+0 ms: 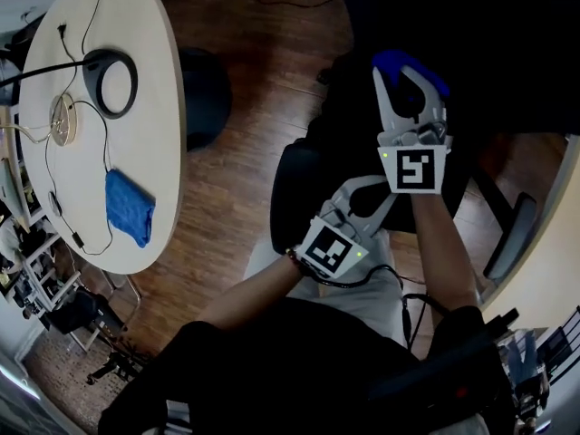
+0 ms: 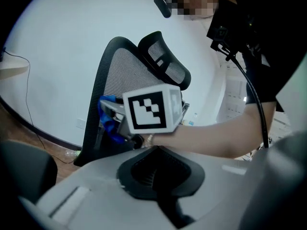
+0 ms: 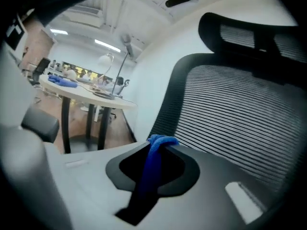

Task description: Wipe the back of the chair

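A dark wooden floor point(image 1: 236, 107) ran under an oval white table point(image 1: 154, 80), which carried a black ring lamp point(image 1: 116, 82), thin cables and a folded blue cloth point(image 1: 129, 207) near its edge. Beside the table stood a black office chair with a mesh chair back point(image 3: 240, 119) and a mesh headrest point(image 3: 259, 37) above it.

The right gripper point(image 3: 153, 157) was clamped on a second blue rag point(image 3: 152, 162). The rag ran up the narrow slot between the jaws and bunched in a small fold at their tips. In the right gripper view that fold pointed at the lower left part of the chair back, close to its curved black frame. The left gripper view showed the same rag point(image 2: 106, 121) low in front of the mesh, just inside the frame; whether it pressed on the mesh could not be told.

The left gripper point(image 2: 156, 176) had its jaws closed together with nothing between them. In the head view it sat nearer the person, just below and left of the right gripper, over the dark chair seat point(image 1: 294, 179), apart from the chair back and from the rag.
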A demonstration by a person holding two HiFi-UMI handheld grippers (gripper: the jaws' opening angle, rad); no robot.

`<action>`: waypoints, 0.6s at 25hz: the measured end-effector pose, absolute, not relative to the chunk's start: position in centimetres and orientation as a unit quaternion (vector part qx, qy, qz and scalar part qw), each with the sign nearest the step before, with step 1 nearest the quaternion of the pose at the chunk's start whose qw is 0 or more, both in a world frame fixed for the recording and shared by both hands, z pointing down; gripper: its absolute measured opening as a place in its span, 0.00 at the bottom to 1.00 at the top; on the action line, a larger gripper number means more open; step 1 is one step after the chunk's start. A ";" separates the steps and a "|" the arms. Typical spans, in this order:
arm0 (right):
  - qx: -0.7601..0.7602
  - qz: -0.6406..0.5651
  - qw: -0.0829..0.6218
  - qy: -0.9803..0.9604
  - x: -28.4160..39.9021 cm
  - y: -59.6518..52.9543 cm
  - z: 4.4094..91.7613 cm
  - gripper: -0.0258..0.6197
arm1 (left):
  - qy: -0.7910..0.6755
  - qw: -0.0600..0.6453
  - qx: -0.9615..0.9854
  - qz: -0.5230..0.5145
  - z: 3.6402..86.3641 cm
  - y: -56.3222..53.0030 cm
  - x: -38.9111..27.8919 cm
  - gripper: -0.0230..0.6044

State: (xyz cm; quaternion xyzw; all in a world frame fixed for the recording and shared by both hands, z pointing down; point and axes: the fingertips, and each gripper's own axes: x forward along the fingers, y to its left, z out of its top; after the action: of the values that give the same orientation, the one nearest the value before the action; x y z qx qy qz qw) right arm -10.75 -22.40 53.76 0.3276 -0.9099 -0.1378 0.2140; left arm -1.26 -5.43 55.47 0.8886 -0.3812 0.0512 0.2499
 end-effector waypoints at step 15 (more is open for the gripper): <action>0.311 -0.058 0.070 -0.946 -11.9 -19.5 46.0 0.11 | -0.356 0.262 0.891 0.102 58.5 -2.9 -1.1 0.04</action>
State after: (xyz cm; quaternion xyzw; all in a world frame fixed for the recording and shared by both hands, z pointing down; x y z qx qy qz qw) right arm -11.87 -19.46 46.03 0.3108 -0.9461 -0.0581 0.0698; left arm -1.14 -2.88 58.49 0.8909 -0.3564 0.1018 0.2624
